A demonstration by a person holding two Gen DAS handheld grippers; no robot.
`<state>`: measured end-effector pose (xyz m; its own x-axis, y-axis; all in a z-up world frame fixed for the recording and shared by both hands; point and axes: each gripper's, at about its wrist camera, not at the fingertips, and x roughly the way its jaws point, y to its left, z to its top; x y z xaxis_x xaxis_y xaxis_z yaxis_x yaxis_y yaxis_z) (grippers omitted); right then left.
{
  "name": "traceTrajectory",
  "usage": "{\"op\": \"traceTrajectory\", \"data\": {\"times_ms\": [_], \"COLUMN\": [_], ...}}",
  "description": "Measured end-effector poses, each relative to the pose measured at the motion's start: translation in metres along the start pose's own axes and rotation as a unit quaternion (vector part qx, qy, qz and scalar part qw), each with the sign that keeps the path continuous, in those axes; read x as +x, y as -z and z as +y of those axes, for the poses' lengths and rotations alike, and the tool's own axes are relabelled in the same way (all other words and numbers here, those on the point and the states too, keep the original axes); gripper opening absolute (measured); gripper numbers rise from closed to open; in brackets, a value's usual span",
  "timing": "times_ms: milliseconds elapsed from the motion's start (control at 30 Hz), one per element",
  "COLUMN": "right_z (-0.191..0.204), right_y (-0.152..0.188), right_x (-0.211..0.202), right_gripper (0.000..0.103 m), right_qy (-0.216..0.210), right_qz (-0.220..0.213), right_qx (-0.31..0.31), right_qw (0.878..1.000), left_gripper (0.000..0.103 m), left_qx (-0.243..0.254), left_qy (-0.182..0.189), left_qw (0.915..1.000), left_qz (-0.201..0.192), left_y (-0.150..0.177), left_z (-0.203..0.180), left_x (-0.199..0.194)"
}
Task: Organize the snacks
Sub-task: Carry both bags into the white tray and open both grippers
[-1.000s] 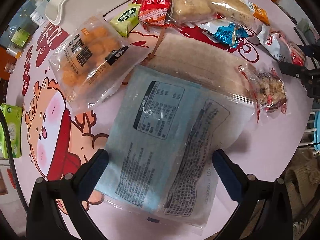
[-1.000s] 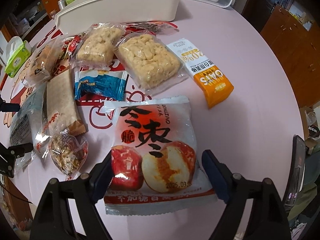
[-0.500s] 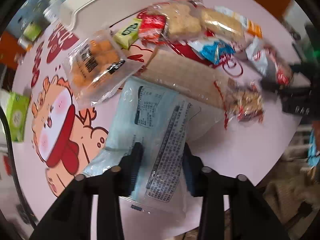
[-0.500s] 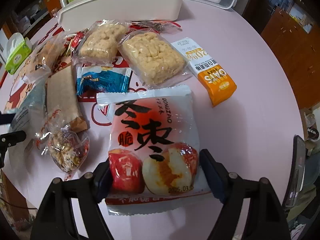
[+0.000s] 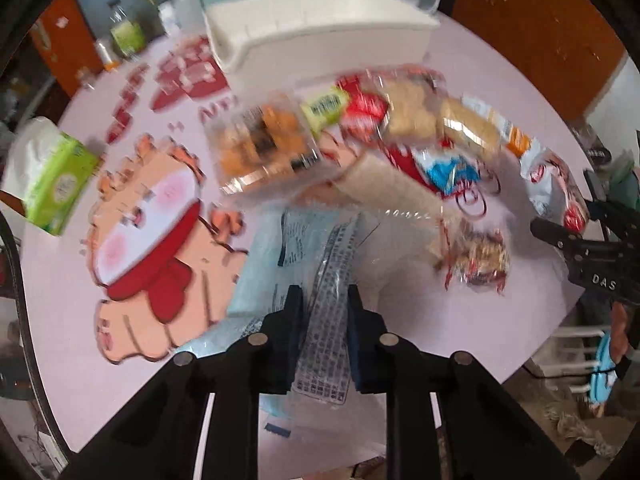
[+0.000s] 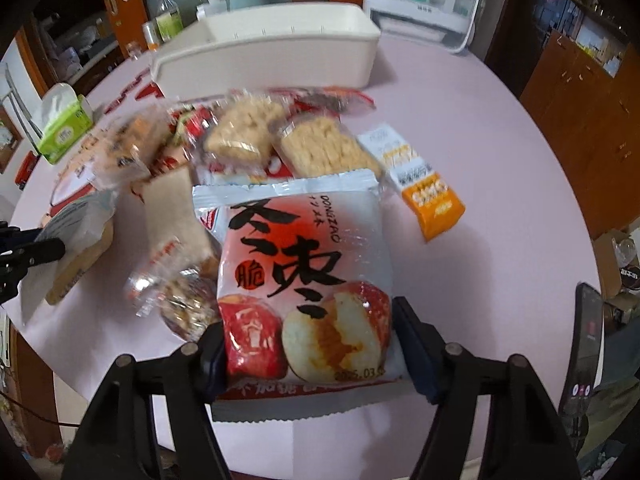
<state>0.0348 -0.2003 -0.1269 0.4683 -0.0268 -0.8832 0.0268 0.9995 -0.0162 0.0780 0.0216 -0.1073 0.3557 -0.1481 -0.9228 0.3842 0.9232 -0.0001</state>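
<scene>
a pale blue clear-edged snack packet (image 5: pixel 320 264), printed with dense text, is pinched at its near end by the left gripper (image 5: pixel 324 336), lifting off the pink table (image 5: pixel 60 280). the right gripper (image 6: pixel 310 354), pointing steeply down, has just been closing and now clasps the red-and-white apple crisp bag (image 6: pixel 304 272) by both sides, in front of the white bin (image 6: pixel 272 56).

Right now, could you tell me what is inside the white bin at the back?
Only the white bin's outer wall and rim show in both views. Its inside is hidden by that wall, so I cannot tell whether any snacks are in it.
</scene>
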Motion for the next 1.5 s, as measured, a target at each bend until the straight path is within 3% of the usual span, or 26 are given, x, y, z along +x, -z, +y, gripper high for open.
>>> {"op": "traceTrajectory", "data": {"times_ms": [467, 667, 967, 1300, 1500], "right_z": [0.018, 0.020, 0.005, -0.021, -0.035], "right_y": [-0.044, -0.084, -0.163, -0.235, -0.292], "right_x": [-0.053, -0.079, -0.120, -0.145, -0.102], "right_gripper": [0.070, 0.069, 0.069, 0.069, 0.069], "right_qy": [-0.011, -0.016, -0.014, -0.015, -0.047], "right_qz": [-0.078, -0.117, -0.178, -0.214, -0.177], "right_qx": [-0.033, -0.033, -0.017, 0.005, 0.035], "right_qw": [0.996, 0.992, 0.984, 0.977, 0.982], "left_gripper": [0.013, 0.013, 0.014, 0.014, 0.014], "left_qx": [-0.003, -0.010, -0.041, -0.055, -0.064], "left_qy": [-0.023, -0.048, -0.096, -0.118, -0.103], "left_qw": [0.9920, 0.9829, 0.9627, 0.9532, 0.9638], "left_qz": [-0.124, -0.178, -0.250, -0.273, -0.237], "left_y": [-0.034, -0.063, -0.133, -0.200, -0.263], "left_z": [-0.008, -0.008, 0.007, 0.017, 0.027], "left_x": [-0.077, -0.104, -0.138, -0.153, -0.118]}}
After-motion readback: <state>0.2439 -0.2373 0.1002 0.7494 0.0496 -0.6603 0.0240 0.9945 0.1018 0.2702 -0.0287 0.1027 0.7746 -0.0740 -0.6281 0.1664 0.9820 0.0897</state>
